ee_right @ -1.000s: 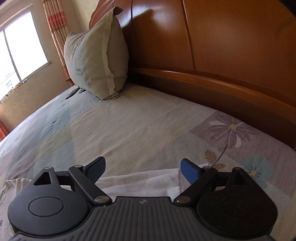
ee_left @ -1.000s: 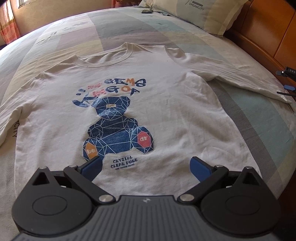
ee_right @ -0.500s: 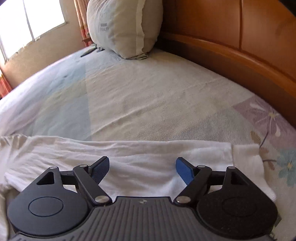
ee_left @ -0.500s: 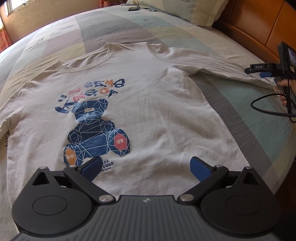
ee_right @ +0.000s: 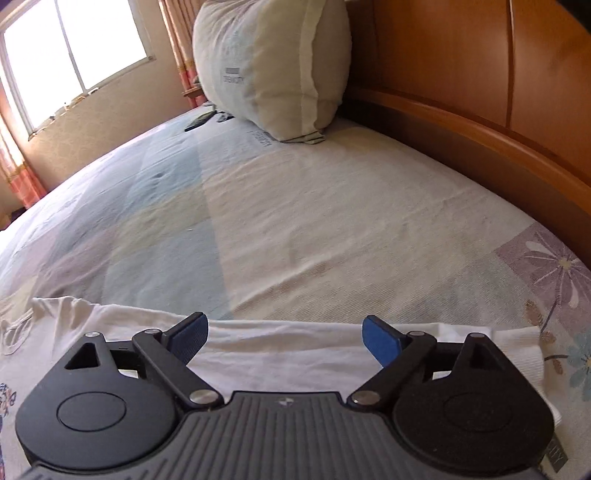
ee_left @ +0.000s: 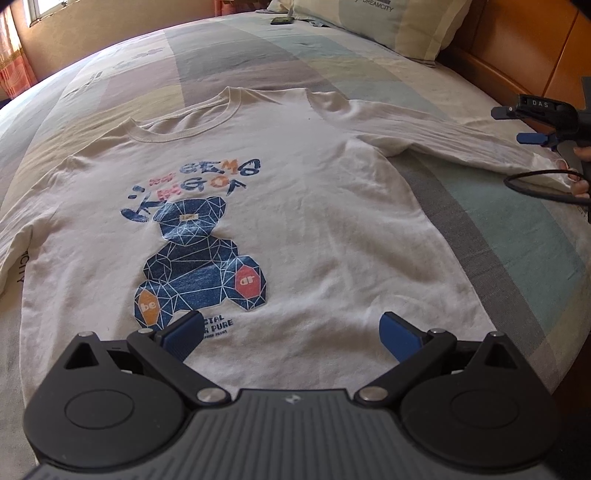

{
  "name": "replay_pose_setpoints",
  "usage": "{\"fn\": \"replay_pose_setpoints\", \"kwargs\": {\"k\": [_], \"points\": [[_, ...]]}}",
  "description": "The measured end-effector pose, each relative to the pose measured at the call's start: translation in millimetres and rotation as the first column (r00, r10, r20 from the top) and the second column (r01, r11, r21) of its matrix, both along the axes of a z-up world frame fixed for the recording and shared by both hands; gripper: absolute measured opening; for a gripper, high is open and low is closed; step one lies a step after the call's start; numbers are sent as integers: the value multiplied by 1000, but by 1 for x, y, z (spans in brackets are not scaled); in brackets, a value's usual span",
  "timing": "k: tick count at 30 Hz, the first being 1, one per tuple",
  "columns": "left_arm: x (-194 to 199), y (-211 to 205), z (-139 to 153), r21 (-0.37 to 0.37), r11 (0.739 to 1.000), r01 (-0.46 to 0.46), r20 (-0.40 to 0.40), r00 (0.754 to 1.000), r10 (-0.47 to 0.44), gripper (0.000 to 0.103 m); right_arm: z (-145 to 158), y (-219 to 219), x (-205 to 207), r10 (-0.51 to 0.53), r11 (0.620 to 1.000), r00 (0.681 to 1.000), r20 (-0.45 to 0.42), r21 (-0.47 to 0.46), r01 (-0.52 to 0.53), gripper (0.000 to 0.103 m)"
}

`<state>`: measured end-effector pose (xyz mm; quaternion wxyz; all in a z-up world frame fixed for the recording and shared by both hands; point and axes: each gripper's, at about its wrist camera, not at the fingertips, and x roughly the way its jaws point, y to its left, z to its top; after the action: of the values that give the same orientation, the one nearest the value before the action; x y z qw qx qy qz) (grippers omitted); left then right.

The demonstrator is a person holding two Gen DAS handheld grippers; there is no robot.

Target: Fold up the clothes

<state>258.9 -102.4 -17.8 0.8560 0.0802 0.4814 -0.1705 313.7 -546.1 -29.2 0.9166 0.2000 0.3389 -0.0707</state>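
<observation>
A white long-sleeved shirt (ee_left: 314,206) with a blue bear print lies flat, front up, on the bed. My left gripper (ee_left: 291,332) hovers open over its lower hem with nothing between the fingers. The shirt's right sleeve (ee_right: 280,350) stretches across the bottom of the right wrist view, its cuff (ee_right: 524,350) at the right. My right gripper (ee_right: 284,336) is over that sleeve, its jaws opening, with nothing gripped. In the left wrist view the right gripper (ee_left: 517,125) shows at the far right above the sleeve's end, held by a hand (ee_left: 581,170).
The patchwork bedsheet (ee_right: 295,229) spreads all round the shirt. A pillow (ee_right: 273,70) leans on the wooden headboard (ee_right: 480,122). A dark phone (ee_left: 281,20) lies near the pillow. A black cable (ee_left: 535,184) loops below the right gripper. The bed's edge (ee_left: 565,354) drops off at the right.
The right gripper swung from the headboard side over the sleeve, which has come into its view, and its jaws widened. In the left wrist view it entered at the right. The left barely moved.
</observation>
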Motion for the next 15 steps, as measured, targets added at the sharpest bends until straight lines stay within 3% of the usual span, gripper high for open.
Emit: {"fn": "replay_pose_setpoints", "kwargs": {"k": [3, 5, 7, 9, 12, 15], "points": [[-1, -6, -1, 5, 1000, 27, -3, 1000, -27, 100, -18, 16, -12, 140, 975, 987, 84, 164, -153, 94], [-2, -9, -1, 7, 999, 46, -3, 999, -46, 100, -33, 10, -25, 134, 965, 987, 90, 213, -151, 94], [-3, -10, -2, 9, 999, 48, -7, 999, -48, 100, -44, -8, -45, 83, 961, 991, 105, 254, -108, 79], [-1, -9, -4, 4, 999, 40, -13, 999, -39, 100, -44, -33, -71, -18, 954, 993, 118, 298, -18, 74], [2, -9, -4, -6, 999, 37, -15, 999, -37, 100, -33, -56, -97, -183, 957, 980, 82, 241, 159, 75], [4, -13, -2, -5, 999, 53, -4, 999, -53, 100, -24, -56, -105, -242, 957, 969, 51, 179, 229, 82]]}}
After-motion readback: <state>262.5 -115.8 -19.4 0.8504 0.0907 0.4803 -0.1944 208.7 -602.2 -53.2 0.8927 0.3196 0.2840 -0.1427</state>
